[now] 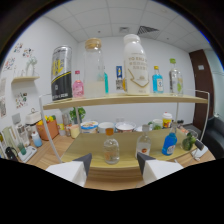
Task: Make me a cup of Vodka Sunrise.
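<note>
Looking along your claw (pixel 114 167), you find its fingers spread apart and empty. The small clear bottle with the orange cap (pixel 111 148) stands upright on the tabletop (pixel 90 142) just ahead, in line with the gap, slightly toward the left finger. Push straight forward.
</note>
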Tool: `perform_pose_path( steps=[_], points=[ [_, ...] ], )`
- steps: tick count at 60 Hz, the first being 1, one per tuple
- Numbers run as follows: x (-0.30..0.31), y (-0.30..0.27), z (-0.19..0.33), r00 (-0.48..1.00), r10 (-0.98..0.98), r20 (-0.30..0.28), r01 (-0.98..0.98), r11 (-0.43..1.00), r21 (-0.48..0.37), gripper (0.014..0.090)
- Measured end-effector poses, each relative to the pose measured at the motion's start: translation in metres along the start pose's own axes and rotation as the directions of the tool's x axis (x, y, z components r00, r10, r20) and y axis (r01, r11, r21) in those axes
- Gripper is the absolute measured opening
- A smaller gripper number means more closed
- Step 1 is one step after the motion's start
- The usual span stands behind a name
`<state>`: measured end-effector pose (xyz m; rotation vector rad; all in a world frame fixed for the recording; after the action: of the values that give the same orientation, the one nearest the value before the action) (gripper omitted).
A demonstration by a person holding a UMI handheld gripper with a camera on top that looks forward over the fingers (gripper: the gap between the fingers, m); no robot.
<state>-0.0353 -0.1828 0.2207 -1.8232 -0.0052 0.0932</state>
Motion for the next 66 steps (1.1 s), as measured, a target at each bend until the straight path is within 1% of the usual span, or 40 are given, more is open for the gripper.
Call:
perform_pose_path(
  steps=[3, 11, 14, 18, 22, 23, 28, 36, 39, 47, 52, 59, 63, 66],
  points=[
    [-0.001, -0.003, 0.019, 1.000, -0.013, -0.011, 0.013, 1.000, -0.003, 0.0811],
    [-0.005, 0.004, 0.058, 1.000, -0.010, -0.028, 0.009, 0.999, -0.049, 0.0673],
    [-0.003, 0.007, 0.066, 0.999, -0.010, -0.038, 0.008, 0.998, -0.061, 0.0601],
    [-0.004, 0.011, 0.073, 0.999, -0.015, -0.042, 0.012, 0.997, -0.073, 0.0480],
    [-0.004, 0.015, 0.077, 0.999, -0.012, -0.043, 0.009, 0.997, -0.079, 0.0380],
    [-0.004, 0.015, 0.077, 0.999, -0.013, -0.045, 0.010, 0.997, -0.079, 0.0371],
    [-0.004, 0.015, 0.078, 0.998, -0.030, -0.047, 0.026, 0.997, -0.078, 0.0365],
    [-0.006, 0.013, 0.074, 0.998, -0.056, -0.029, 0.054, 0.995, -0.080, 0.0353],
    [-0.008, 0.007, 0.069, 0.997, -0.067, -0.025, 0.066, 0.996, -0.063, 0.0352],
    [-0.017, -0.013, 0.043, 0.998, -0.059, -0.002, 0.059, 0.998, -0.011, 0.0349],
    [-0.024, -0.015, 0.019, 0.999, -0.042, 0.014, 0.042, 0.999, 0.004, 0.0348],
    [-0.033, 0.000, -0.012, 0.999, -0.022, 0.037, 0.022, 1.000, 0.004, 0.0347],
    [-0.035, 0.016, -0.026, 0.999, -0.031, 0.036, 0.032, 0.999, -0.013, 0.0348],
    [-0.038, 0.030, -0.035, 0.999, -0.028, 0.045, 0.030, 0.999, -0.028, 0.0347]
  ],
)
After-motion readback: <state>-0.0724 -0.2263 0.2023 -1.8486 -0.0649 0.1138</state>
